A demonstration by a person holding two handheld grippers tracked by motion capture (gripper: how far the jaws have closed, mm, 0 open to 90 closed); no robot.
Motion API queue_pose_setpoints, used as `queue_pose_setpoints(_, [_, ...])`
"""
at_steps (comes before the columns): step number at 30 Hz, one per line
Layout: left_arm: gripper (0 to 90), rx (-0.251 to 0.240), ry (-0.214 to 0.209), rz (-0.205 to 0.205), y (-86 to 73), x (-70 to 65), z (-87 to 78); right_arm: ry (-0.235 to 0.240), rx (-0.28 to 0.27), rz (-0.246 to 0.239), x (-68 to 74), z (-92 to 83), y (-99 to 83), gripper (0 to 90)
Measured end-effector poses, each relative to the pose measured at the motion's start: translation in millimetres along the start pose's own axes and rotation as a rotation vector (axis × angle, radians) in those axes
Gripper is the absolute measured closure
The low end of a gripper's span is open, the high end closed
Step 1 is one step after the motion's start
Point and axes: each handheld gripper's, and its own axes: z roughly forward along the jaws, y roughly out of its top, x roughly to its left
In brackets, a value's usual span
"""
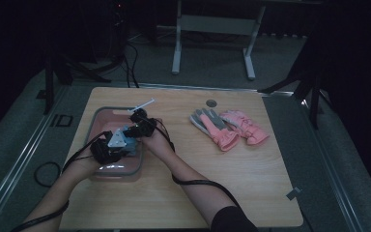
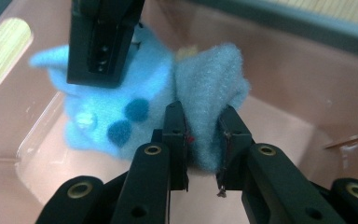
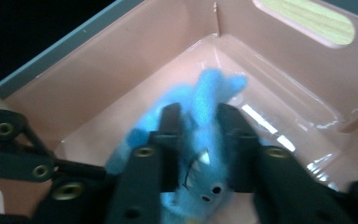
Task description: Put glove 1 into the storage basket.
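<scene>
A blue fleece plush (image 2: pixel 102 116) with darker spots and a toothed face (image 3: pixel 200 182) lies inside a pink bin (image 1: pixel 96 113) at the table's left. My left gripper (image 2: pixel 204 135) is shut on a paler blue fold of it, and the cloth bulges above the pinch. My right gripper (image 3: pixel 199 126) reaches down from the far side. Its jaws stand either side of the plush's body, with fleece filling the gap and no pinch showing. In the high view both grippers (image 1: pixel 125 142) meet over the plush (image 1: pixel 131 146) in the bin.
A pair of pink gloves (image 1: pixel 229 126), one with a grey palm, lies on the wooden table (image 1: pixel 188 193) to the right of the bin. A thin white object (image 1: pixel 142 104) rests at the bin's far rim. The bin has slot handles (image 3: pixel 307 18) in its walls.
</scene>
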Motion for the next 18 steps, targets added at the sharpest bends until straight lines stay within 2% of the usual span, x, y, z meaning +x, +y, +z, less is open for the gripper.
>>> queue_pose_setpoints(2, [77.0,0.013,-0.011,-0.007,0.5,1.3,3.3,0.001,-0.003,-0.009,0.7,-0.7,0.2,59.1])
queue_pose_setpoints(8, [73.2,0.043,-0.045,-0.028,1.1,4.1,9.3,0.006,-0.014,0.012,-3.4,-8.0,-0.8,45.7])
queue_pose_setpoints(11, [58.4,0.048,-0.045,-0.05,1.6,5.3,9.0,0.014,-0.028,0.014,-3.4,-11.6,-2.0,41.2])
queue_pose_setpoints(12, [58.4,0.039,-0.038,-0.08,1.8,6.3,5.8,0.013,-0.035,0.013,-2.5,-13.8,-2.7,39.8])
queue_pose_setpoints(13, [46.4,0.031,-0.035,-0.095,1.4,7.1,3.2,0.027,-0.05,0.007,-1.2,-19.6,-4.4,34.4])
queue_pose_setpoints(18, [37.0,-0.036,-0.009,-0.18,-2.5,8.7,-13.4,0.058,-0.079,0.001,0.6,-37.2,-8.2,27.7])
